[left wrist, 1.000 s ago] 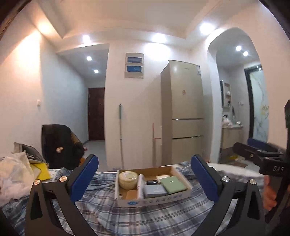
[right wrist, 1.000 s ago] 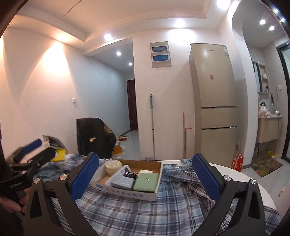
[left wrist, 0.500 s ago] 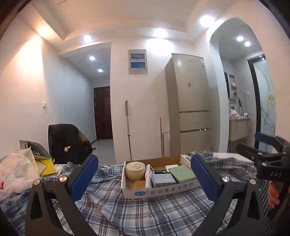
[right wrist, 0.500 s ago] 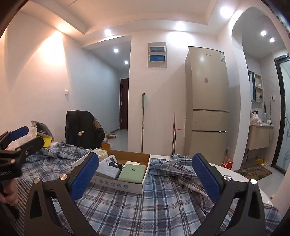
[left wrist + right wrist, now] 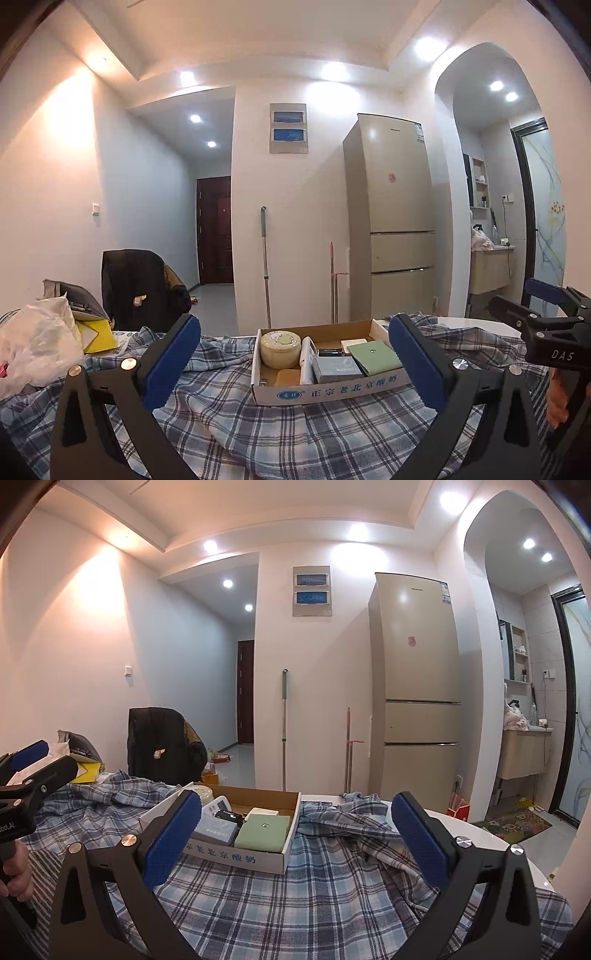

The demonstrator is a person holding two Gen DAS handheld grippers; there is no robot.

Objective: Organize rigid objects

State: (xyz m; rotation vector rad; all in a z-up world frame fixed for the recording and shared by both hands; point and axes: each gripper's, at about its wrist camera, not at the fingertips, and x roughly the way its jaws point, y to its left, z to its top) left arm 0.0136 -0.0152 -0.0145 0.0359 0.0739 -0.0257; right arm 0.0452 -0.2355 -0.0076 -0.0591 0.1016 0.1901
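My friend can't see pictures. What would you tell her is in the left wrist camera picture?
An open left gripper faces a cardboard box on a blue plaid cloth. The box holds a round cream tin, a green flat case and a few small boxes. Behind stand a tall beige fridge and a mop.

White walls and a stepped ceiling with recessed spotlights [image 5: 334, 71] enclose a room where a tall beige fridge [image 5: 391, 218] stands beside an arched opening [image 5: 524, 635] to a washroom, a dark door [image 5: 216, 229] ends the hallway, and a black-draped chair [image 5: 136, 288] sits by the wall.
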